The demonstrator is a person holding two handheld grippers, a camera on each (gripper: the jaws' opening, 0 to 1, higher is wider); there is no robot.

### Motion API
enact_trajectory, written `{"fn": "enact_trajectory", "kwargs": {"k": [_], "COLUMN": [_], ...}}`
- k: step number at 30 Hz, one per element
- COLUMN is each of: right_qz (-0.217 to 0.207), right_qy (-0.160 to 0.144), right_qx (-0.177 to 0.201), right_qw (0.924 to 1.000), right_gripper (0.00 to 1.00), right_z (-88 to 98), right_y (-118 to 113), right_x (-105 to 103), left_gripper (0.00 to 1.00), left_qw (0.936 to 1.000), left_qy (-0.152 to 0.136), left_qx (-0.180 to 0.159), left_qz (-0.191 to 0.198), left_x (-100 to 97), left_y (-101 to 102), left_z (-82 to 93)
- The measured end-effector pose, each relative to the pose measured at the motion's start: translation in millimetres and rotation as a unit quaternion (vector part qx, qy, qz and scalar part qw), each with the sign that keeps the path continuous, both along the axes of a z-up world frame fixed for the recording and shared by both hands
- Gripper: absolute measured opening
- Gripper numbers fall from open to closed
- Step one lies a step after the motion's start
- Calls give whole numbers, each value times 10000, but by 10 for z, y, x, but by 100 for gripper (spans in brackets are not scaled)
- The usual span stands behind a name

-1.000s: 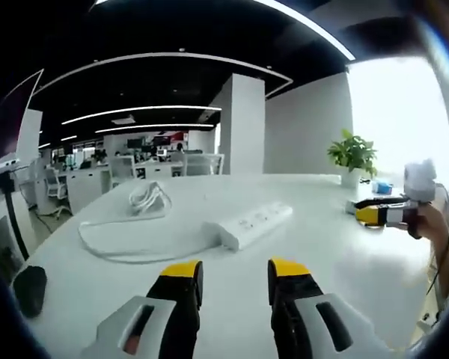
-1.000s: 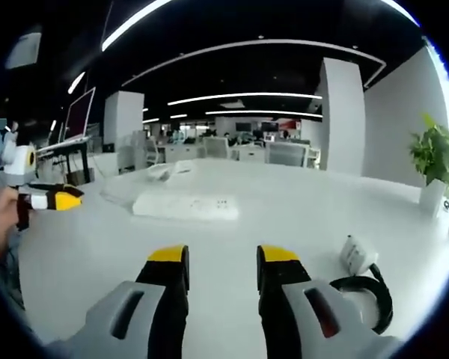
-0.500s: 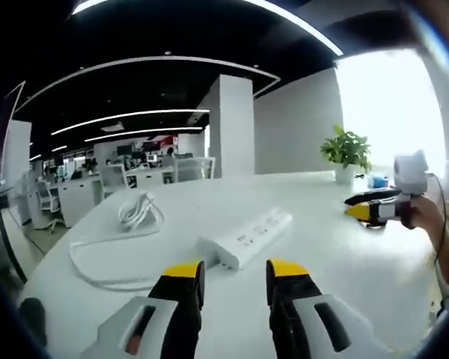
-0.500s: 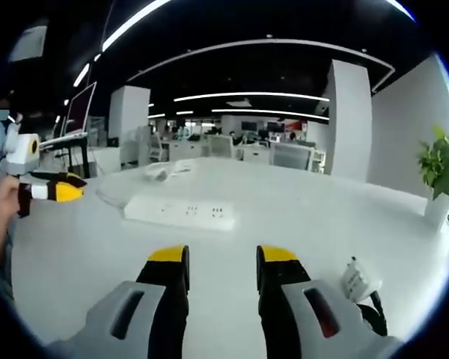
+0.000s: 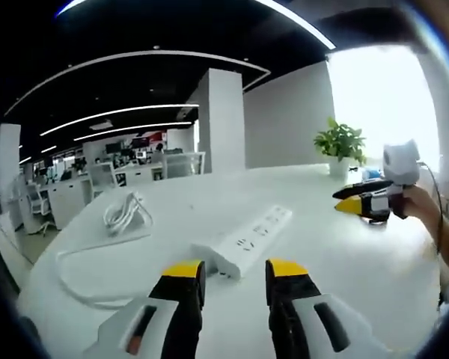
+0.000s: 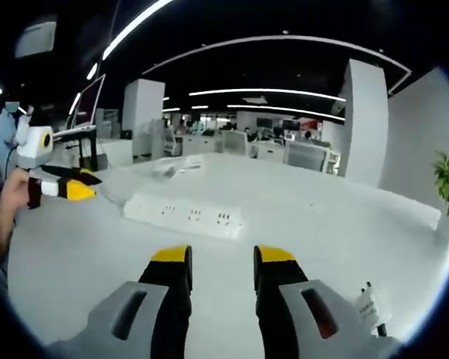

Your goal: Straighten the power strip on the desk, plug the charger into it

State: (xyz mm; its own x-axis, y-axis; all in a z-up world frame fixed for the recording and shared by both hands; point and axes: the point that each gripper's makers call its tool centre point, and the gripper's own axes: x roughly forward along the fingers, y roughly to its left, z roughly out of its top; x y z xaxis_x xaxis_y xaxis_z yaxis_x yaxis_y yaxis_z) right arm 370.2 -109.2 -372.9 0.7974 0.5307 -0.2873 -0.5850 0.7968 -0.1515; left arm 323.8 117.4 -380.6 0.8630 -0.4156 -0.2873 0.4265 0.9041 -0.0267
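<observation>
- Now the left gripper [image 5: 233, 271], jaws parted and empty, faces the power strip [image 5: 243, 239] lying askew just ahead, likely to straighten it.
- Meanwhile the right gripper [image 6: 221, 256], likewise open and empty, leaves the charger [image 6: 367, 306] right of its jaws.

White power strip [image 5: 244, 240] flat, charger [image 6: 368, 305] apart

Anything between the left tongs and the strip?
No: in the left gripper view, bare desk separates the left tongs from the strip.
</observation>
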Motion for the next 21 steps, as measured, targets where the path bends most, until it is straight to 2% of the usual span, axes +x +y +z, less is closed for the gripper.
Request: {"fn": "enact_trajectory", "kwargs": {"k": [2,7,10,15,18,21], "right_qz": [-1,53,124,230,317,422], "right_qy": [22,123,180,284,249,227], "right_qx": [-100,-134,-77,-135,-160,-172], "right_qw": [9999,9998,9997,9992,9991,9987], "right_gripper": [33,32,32,31,31,31], "right_z": [-35,-106,-127,-196,-213,-230], "right_y": [3,24,50,91,123,160], "right_x": [64,148,185,286,338,387], "left_gripper": [32,31,31,31,31,31], "left_qw": [9999,10000,9996,9992,9986,9987], "left_qy": [4,48,66,166,226,265], "left_qx": [101,70,274,360,458,410], "left_qz": [2,-11,35,-56,-118,-167], "left_x": [29,73,94,143,154,176], "left_y": [16,51,80,42,18,-9], "left_z": [-23,-59,-90,-127,-149,-154]}}
